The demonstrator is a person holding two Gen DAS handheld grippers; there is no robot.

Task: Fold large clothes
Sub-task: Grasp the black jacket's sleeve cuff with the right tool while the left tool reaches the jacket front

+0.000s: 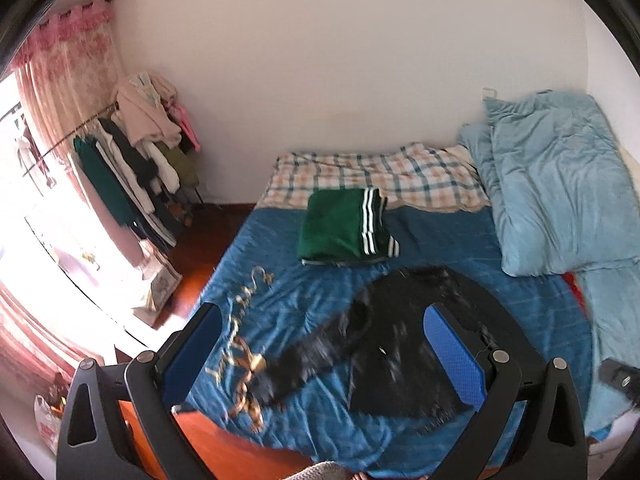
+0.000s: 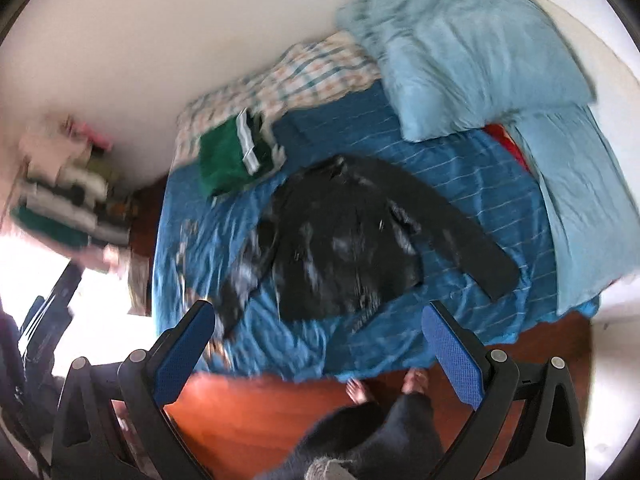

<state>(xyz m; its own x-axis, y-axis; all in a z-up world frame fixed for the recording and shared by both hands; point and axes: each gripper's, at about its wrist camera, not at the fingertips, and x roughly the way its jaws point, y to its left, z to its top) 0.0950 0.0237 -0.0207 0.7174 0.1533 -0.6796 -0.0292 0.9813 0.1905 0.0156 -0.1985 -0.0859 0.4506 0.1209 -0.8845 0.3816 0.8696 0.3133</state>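
The black jacket lies spread out on the blue bed. A folded green top sits at its 11 o'clock. Left gripper and right gripper both have fingers apart, holding nothing.

One black jacket, unfolded. One folded green garment. One plaid blanket. One light blue duvet. One clothes rack. Two grippers: left gripper, right gripper. Two bare feet. Hangers: count unclear.
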